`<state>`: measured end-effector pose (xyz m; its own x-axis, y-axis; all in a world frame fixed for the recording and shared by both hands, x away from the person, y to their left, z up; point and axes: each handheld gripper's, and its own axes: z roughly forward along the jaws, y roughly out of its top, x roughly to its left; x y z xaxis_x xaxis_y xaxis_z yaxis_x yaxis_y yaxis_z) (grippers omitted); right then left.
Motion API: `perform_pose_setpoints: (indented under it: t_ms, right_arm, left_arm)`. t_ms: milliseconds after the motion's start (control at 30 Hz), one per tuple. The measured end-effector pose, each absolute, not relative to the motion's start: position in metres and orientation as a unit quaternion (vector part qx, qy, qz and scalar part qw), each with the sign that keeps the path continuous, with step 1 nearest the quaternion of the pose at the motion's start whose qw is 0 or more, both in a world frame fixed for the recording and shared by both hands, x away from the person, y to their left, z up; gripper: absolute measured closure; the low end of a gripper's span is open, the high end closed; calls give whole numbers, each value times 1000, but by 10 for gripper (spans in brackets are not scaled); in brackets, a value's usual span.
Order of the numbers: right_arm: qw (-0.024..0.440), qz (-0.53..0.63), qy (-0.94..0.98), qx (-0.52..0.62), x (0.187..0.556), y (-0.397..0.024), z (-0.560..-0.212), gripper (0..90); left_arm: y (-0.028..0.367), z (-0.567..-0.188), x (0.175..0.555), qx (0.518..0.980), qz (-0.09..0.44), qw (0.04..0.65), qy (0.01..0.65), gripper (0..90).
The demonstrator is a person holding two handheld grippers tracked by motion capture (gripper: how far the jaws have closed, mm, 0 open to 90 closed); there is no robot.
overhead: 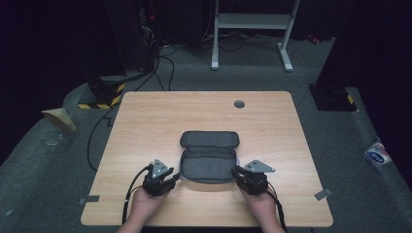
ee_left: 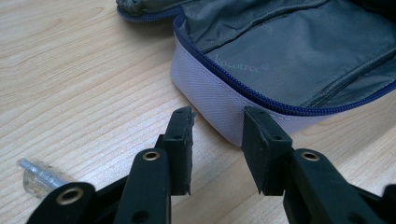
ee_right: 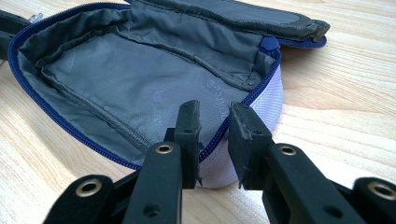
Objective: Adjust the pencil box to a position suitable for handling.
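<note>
Item: open grey zip pouch [overhead: 209, 156], lid flipped back, at centre of tabletop [overhead: 145, 116]. Left hand-held gripper [ee_left: 217, 122] open beside its corner; right hand-held gripper [ee_right: 215, 116] open, straddling the rim. Risk: thin fabric rim could slip free if pinched shallowly.

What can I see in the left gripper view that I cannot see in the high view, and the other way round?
The left gripper view alone gives a small clear plastic piece lying on the wood beside the left gripper, and the blue zip with faint lettering on the lining. The high view alone gives the whole table, both hands, the right gripper, the flipped-back lid and the floor with a white frame. Both give the open grey pouch on the wood.
</note>
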<state>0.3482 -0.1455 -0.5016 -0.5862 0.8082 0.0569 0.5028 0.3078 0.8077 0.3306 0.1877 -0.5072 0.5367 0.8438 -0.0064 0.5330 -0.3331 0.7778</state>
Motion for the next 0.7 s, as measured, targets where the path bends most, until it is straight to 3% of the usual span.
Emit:
perform_pose_setpoints:
  t_ms: [700]
  right_arm:
    - [190, 423, 779, 422, 350, -152, -498, 694]
  left_arm:
    - [189, -506, 331, 789, 207, 382, 434, 630]
